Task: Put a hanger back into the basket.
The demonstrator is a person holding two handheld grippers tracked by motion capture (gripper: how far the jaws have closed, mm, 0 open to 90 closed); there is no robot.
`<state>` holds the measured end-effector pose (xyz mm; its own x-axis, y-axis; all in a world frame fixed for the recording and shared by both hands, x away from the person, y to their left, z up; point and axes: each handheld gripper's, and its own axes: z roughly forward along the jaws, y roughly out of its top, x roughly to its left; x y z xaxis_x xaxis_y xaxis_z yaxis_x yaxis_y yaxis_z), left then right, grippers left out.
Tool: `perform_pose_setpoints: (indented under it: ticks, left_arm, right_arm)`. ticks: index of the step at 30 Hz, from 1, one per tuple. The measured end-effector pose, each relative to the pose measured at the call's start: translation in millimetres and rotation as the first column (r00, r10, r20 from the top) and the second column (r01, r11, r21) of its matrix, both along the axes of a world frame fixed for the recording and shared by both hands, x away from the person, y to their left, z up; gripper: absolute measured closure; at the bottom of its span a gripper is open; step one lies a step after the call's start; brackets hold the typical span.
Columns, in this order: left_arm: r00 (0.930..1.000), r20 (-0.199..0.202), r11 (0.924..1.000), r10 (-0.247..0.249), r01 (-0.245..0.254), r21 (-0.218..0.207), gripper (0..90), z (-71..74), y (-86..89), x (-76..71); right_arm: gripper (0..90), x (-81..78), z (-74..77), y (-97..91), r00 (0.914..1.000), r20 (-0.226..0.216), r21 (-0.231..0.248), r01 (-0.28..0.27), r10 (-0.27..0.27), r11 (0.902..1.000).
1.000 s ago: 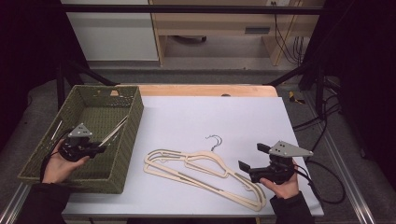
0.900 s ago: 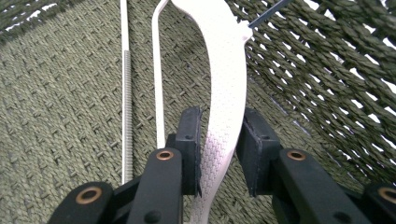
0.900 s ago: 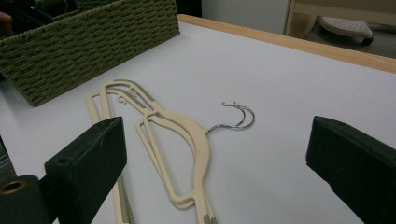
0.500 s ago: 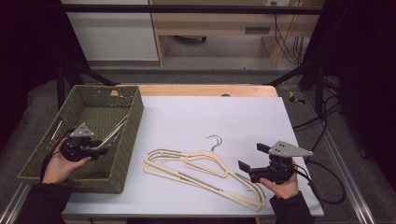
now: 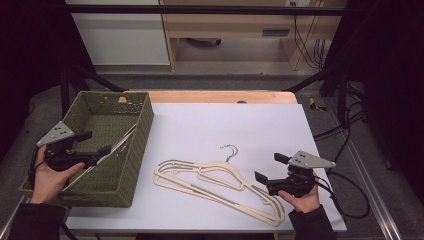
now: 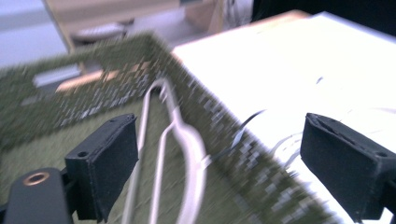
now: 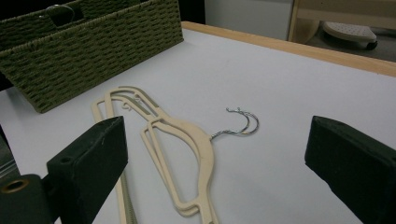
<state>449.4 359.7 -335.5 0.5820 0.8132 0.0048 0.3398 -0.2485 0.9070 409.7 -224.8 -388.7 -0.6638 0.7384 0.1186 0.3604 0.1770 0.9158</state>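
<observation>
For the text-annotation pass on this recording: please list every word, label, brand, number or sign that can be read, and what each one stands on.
There are none.
The woven basket, the cream hangers on the white table and the pale hanger lying in the basket bear no print or label.
The left gripper and right gripper carry no marking that can be read.

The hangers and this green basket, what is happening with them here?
A person is moving hangers into the woven basket. The left gripper has just been opening its jaws above a pale hanger that leans inside the basket. The right gripper, jaws open, waits beside the cream hangers on the table.
</observation>
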Motion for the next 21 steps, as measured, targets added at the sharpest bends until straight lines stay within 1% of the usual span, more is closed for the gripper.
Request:
perform_pose_setpoints:
  ticks: [1,4,6,8,9,11,13,14,16,17,18,21]
  left_arm:
    - [0.9999,0.011,1.0,-0.005,0.005,0.001,11.1,3.2,-2.4,-2.3]
    - [0.998,0.059,0.999,-0.021,0.024,-0.039,10.2,12.8,-16.5,-11.1]
    - [0.9954,0.088,0.9971,-0.038,0.044,-0.062,9.9,18.5,-27.0,-16.9]
    - [0.9918,0.114,0.9938,-0.057,0.067,-0.088,9.7,23.9,-41.3,-24.2]
    - [0.9902,0.123,0.9927,-0.067,0.078,-0.092,9.5,25.3,-46.2,-26.5]
    - [0.9853,0.141,0.9877,-0.097,0.113,-0.108,9.1,26.8,-59.0,-32.0]
    - [0.9815,0.147,0.9826,-0.122,0.14,-0.122,8.7,24.9,-72.2,-35.9]
    - [0.9801,0.153,0.9799,-0.127,0.148,-0.134,8.2,22.8,-79.0,-37.4]
    - [0.9774,0.15,0.9738,-0.149,0.171,-0.149,7.9,17.7,-91.5,-39.1]
    - [0.9765,0.149,0.9727,-0.156,0.178,-0.149,7.6,14.7,-98.0,-39.8]
    - [0.9755,0.145,0.9736,-0.165,0.185,-0.134,7.5,11.7,-104.5,-40.3]
    - [0.9729,0.129,0.971,-0.191,0.207,-0.12,7.2,0.1,-124.0,-40.2]
  right_arm:
    - [6.6,0.1,0.0,-0.2,1.0,0.002,0.002,-0.003,0.003,1.0]
    - [7.3,0.0,0.2,-0.5,0.9999,-0.001,0.007,-0.012,0.012,0.9999]
    - [7.3,-0.3,0.3,-0.1,0.9999,-0.004,0.011,-0.012,0.012,0.9999]
    - [7.3,0.0,0.0,-0.4,0.9999,-0.006,0.006,-0.015,0.015,0.9999]
    - [7.4,0.0,-0.1,-0.4,0.9999,-0.007,0.003,-0.015,0.015,0.9999]
    - [7.5,0.3,-0.5,-0.3,0.9998,-0.011,0.005,-0.016,0.016,0.9999]
    - [7.7,0.9,-1.8,-0.5,0.9996,-0.017,0.013,-0.024,0.024,0.9996]
    - [7.9,0.9,-2.5,-0.7,0.9995,-0.02,0.015,-0.025,0.025,0.9996]
    - [7.9,1.3,-3.9,-1.1,0.9994,-0.023,0.014,-0.025,0.025,0.9996]
    - [7.9,1.0,-4.4,-0.6,0.9994,-0.028,0.021,-0.02,0.021,0.9996]
    - [7.8,1.3,-5.0,-1.1,0.9995,-0.026,0.016,-0.019,0.019,0.9997]
    - [7.8,1.7,-6.5,-0.6,0.9992,-0.031,0.004,-0.024,0.024,0.9997]
